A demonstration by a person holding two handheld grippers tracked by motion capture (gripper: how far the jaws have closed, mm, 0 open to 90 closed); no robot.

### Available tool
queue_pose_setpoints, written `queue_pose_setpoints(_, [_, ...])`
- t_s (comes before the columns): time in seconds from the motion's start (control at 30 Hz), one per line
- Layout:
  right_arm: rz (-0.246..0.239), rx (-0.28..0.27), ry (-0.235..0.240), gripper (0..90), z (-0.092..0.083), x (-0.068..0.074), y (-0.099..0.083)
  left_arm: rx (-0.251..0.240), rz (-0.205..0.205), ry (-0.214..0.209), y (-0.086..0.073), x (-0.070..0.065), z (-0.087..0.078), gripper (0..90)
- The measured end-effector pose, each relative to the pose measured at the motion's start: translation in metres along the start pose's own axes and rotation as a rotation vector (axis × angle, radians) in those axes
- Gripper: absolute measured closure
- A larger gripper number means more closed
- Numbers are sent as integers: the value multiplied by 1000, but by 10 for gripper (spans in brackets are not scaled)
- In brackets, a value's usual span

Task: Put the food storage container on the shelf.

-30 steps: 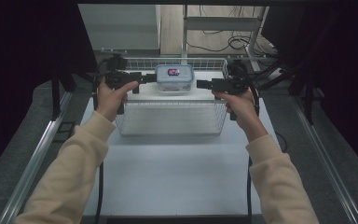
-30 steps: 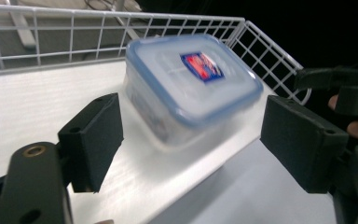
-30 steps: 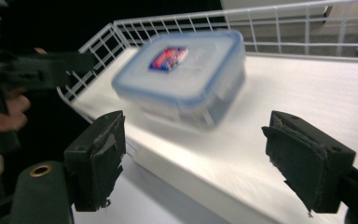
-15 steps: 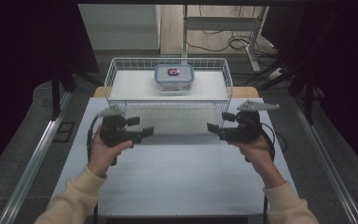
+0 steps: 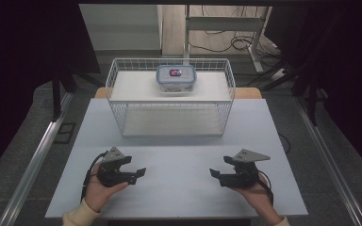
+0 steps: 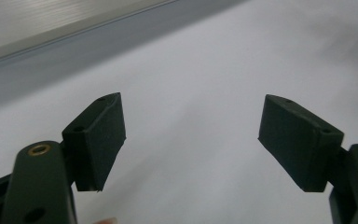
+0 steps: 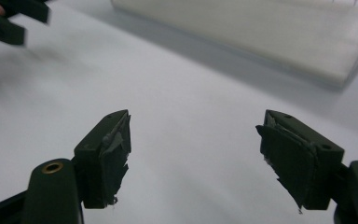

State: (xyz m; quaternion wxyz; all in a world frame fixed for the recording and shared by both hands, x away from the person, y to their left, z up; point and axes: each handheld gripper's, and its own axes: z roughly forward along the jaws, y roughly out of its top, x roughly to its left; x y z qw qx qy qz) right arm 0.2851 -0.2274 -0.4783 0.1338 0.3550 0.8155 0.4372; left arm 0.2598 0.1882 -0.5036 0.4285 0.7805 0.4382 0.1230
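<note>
My forearms are cut off at the bottom edge. The box's (image 5: 176,77) label is too small to read. My other gripper (image 7: 14,18) is blurred.

A wire basket (image 5: 122,110) stands at the tabletop's (image 5: 179,188) 12 o'clock edge, with a lidded container (image 5: 176,78) inside it toward the back. The left tongs (image 5: 139,173) sit at 7 o'clock and the right tongs (image 5: 215,174) at 5 o'clock, well apart and facing inward.
</note>
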Motion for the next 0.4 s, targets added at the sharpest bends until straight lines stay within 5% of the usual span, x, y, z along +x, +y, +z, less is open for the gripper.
queue_pose_setpoints(0.13, [10,11,-1,246,4,-1,-3,-25,-14,-7,-1,2,-3,229])
queue_pose_setpoints(0.4, [10,39,-12,239,8,-7,-7,0,-4,4,-5,3,5,229])
